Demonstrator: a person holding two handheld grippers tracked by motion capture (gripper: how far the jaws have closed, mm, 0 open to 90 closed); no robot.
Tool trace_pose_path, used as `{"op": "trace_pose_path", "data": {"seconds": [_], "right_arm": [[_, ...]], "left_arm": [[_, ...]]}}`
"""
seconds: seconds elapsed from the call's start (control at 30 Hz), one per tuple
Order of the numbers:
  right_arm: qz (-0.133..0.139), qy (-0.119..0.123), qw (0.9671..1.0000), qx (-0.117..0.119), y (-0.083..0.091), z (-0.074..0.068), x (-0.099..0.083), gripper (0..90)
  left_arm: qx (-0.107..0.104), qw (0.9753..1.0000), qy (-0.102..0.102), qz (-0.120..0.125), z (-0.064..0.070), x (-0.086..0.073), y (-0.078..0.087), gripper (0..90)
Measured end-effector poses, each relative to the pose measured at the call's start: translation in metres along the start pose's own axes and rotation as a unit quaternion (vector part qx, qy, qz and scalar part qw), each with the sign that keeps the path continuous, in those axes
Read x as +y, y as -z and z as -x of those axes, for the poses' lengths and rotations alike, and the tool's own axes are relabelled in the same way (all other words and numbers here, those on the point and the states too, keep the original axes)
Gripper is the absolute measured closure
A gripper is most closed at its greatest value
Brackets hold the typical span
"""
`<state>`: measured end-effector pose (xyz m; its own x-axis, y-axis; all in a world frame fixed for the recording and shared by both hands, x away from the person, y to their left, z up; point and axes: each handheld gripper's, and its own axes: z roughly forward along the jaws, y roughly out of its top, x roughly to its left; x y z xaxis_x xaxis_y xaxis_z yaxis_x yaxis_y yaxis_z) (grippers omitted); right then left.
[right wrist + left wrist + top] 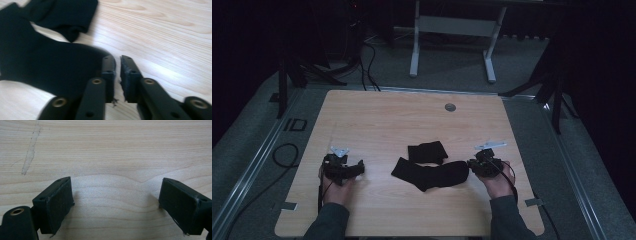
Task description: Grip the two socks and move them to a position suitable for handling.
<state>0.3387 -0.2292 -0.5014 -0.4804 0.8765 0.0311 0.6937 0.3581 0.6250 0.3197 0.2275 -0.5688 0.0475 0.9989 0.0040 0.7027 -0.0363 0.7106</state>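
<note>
Two black socks lie in the middle of the wooden table. The larger sock stretches left to right, and a smaller folded sock lies just behind it. My right gripper sits at the larger sock's right end. In the right gripper view it is shut, its jaws almost touching, with the larger sock against its left finger and the smaller sock beyond. My left gripper rests on bare wood left of the socks, apart from them. In the left gripper view it is wide open.
A round grey grommet sits in the table's far middle. A scuff mark runs across the wood ahead of the left gripper. Behind the table stand white desk legs and black stands; a cable loop lies on the floor at left.
</note>
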Motion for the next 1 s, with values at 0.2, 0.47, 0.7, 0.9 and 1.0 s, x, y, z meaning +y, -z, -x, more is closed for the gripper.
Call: {"op": "trace_pose_path", "data": {"seconds": [0.2,0.47,0.7,0.9,1.0], "right_arm": [[-0.002,0.024,0.9997,0.003,-0.001,-0.006,-0.004,78.6],[-0.053,0.057,0.9969,0.013,-0.029,-0.018,-0.022,87.5],[-0.052,0.066,0.9961,0.027,-0.029,-0.03,-0.03,87.7],[-0.046,0.064,0.9956,0.05,-0.025,-0.045,-0.037,85.5],[-0.049,0.072,0.9946,0.058,-0.025,-0.053,-0.037,83.5]], "left_arm": [[0.0,1.0,0.0,0.0,0.0,0.0,0.0,12.3],[0.0,1.0,0.0,0.0,0.0,0.0,0.0,12.3],[0.0,1.0,0.0,0.0,0.0,0.0,0.0,12.3],[0.0,1.0,0.001,0.001,0.0,0.0,0.0,12.3],[0.0,1.0,0.001,0.001,0.0,0.0,0.0,12.3]]}}
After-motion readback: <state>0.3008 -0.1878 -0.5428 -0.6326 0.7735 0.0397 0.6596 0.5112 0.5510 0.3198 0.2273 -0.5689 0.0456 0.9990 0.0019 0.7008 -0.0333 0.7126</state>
